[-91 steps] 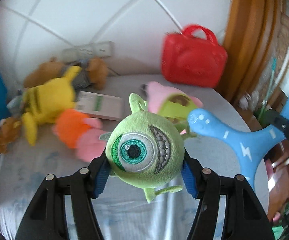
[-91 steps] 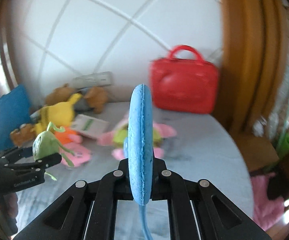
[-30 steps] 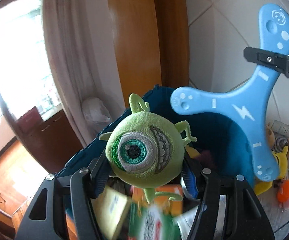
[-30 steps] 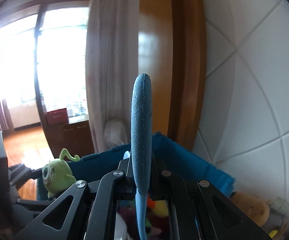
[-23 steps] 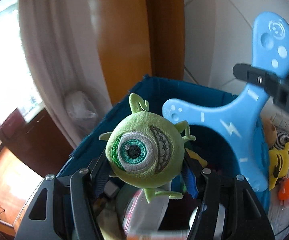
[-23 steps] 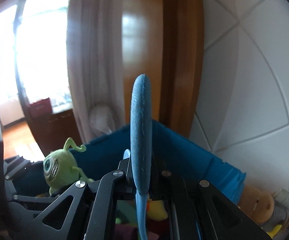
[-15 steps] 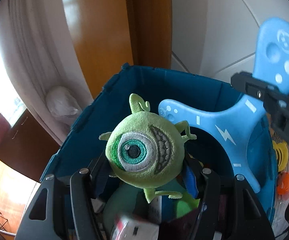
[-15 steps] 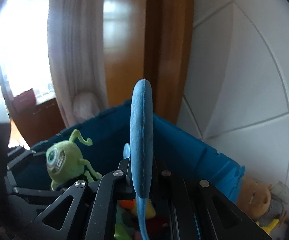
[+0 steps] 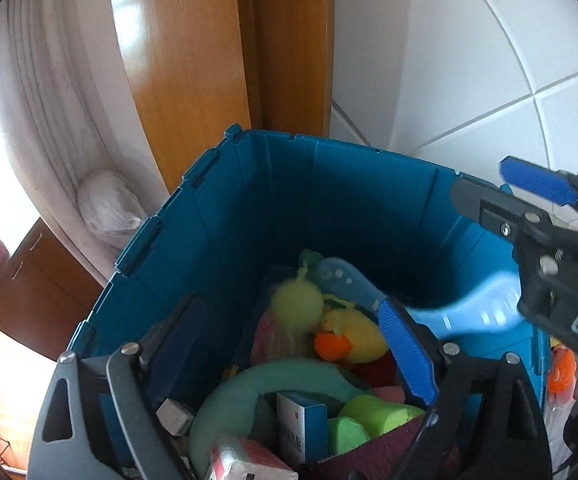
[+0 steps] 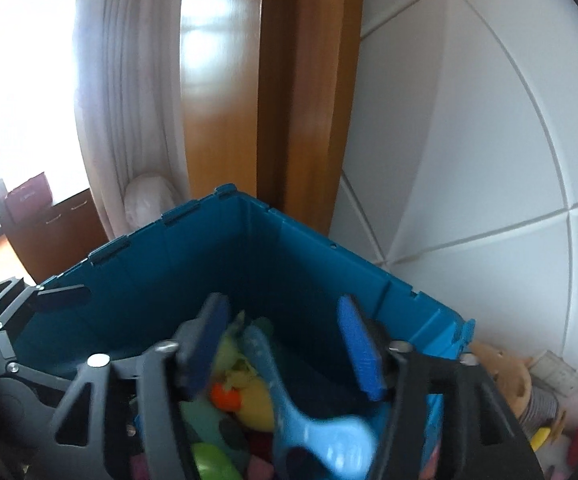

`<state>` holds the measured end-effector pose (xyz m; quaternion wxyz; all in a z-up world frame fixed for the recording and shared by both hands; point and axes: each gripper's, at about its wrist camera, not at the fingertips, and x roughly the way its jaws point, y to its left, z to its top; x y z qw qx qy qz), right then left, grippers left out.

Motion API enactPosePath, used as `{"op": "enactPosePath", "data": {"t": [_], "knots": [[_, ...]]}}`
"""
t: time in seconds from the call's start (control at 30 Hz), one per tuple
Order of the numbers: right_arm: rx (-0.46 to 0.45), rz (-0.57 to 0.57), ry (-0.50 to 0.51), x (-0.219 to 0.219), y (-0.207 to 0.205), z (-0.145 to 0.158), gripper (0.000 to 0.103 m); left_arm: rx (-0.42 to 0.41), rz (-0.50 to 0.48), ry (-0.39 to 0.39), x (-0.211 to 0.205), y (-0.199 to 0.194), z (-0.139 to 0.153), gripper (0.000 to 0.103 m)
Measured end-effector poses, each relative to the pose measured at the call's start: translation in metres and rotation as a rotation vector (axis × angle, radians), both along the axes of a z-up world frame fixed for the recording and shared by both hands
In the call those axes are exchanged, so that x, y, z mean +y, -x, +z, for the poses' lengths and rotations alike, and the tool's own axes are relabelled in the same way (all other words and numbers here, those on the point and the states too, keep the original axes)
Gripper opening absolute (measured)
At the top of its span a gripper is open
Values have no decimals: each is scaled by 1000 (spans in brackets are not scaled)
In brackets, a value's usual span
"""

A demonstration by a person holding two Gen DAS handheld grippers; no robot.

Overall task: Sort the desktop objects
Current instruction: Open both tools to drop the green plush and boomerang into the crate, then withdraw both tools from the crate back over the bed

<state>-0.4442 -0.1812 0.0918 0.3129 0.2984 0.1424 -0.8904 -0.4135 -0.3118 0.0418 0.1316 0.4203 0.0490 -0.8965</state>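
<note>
Both hand-held grippers' jaws are opening, empty, over the bin (image 9: 329, 184); blurred boomerang (image 10: 313, 432) and plush (image 9: 297, 300) below.

My teal-blue bin (image 9: 329, 184) holds a lime-green plush (image 9: 297, 300), a yellow duck (image 9: 353, 334) with an orange beak, a pale blue boomerang (image 9: 465, 316) and a mint-green cushion (image 9: 273, 380). My claw pads (image 9: 407, 352) are bright blue, the wall tiles (image 9: 449, 60) white.
</note>
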Motion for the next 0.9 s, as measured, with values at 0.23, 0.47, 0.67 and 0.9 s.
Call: {"op": "enactPosePath", "data": {"t": [0.23, 0.47, 0.67, 0.9], "knots": [[31, -19, -1, 1, -12, 10, 102, -2, -6, 20, 10, -20, 9, 91], [64, -35, 30, 38, -42, 27, 102, 33, 4, 38, 31, -56, 31, 91], [100, -56, 68, 88, -82, 36, 102, 86, -19, 66, 74, -98, 55, 91], [131, -82, 166, 168, -130, 45, 103, 135, -39, 126, 145, -148, 74, 91]]}}
